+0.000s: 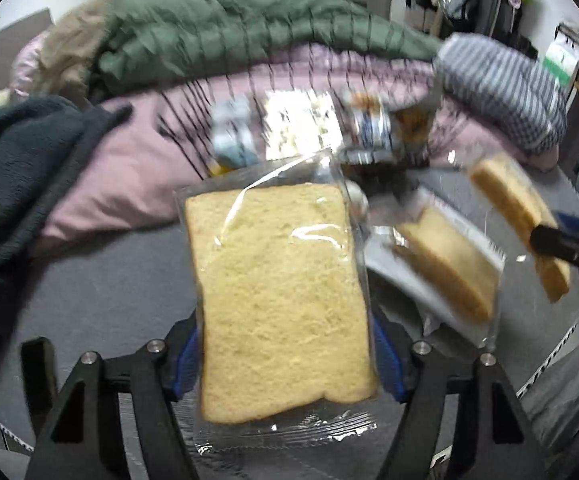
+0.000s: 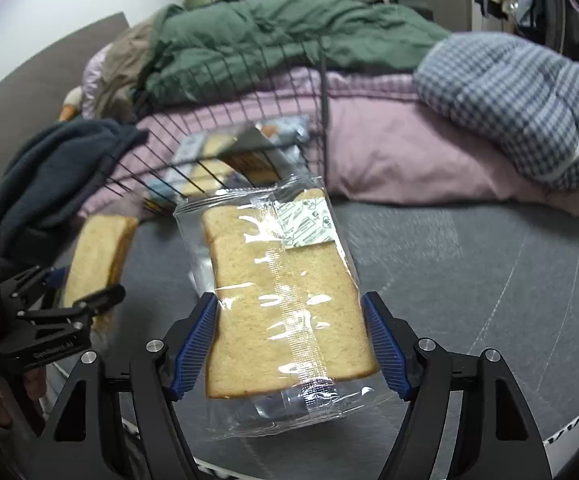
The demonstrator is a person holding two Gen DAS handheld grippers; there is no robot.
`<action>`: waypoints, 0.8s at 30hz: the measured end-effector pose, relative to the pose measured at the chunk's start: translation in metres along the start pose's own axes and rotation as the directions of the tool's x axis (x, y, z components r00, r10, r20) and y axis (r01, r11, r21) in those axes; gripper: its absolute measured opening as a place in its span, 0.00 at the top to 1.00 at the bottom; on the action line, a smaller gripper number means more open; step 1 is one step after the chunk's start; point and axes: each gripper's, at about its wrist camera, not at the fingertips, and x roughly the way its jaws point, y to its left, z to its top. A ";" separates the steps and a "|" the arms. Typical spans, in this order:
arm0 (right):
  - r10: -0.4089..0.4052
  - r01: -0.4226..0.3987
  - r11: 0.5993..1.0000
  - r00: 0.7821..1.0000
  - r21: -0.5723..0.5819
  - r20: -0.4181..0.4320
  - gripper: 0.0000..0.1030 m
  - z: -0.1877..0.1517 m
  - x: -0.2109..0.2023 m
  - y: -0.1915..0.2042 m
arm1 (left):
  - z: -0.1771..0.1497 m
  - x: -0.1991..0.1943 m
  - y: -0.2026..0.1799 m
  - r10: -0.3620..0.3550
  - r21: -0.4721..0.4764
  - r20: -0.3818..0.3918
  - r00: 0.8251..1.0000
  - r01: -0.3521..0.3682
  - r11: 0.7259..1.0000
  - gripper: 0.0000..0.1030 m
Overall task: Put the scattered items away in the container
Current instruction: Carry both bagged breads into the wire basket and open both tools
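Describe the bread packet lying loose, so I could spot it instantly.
Start at the grey mat before the pink bedding. Just this side of the wire basket lies a wrapped bread slice. Unlike its two neighbours, no jaws grip it; it rests tilted on the mat.

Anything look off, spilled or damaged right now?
Nothing damaged or spilled. Left gripper and right gripper each hold a sealed bread pack. A third pack lies on the grey mat outside the wire basket.
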 end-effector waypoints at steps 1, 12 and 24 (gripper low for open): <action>0.007 -0.007 1.000 1.000 -0.006 0.022 0.30 0.002 -0.007 0.006 | 0.004 -0.006 0.002 0.004 -0.004 0.024 1.000 -0.004 1.000 0.28; 0.052 -0.047 0.998 0.979 -0.031 0.199 0.31 0.056 -0.031 0.044 | 0.069 -0.033 0.016 0.037 -0.022 0.207 0.978 -0.033 0.999 0.28; 0.076 -0.078 0.997 0.975 0.002 0.208 0.31 0.128 0.030 0.042 | 0.138 0.022 0.028 0.040 -0.041 0.207 0.977 -0.032 0.999 0.28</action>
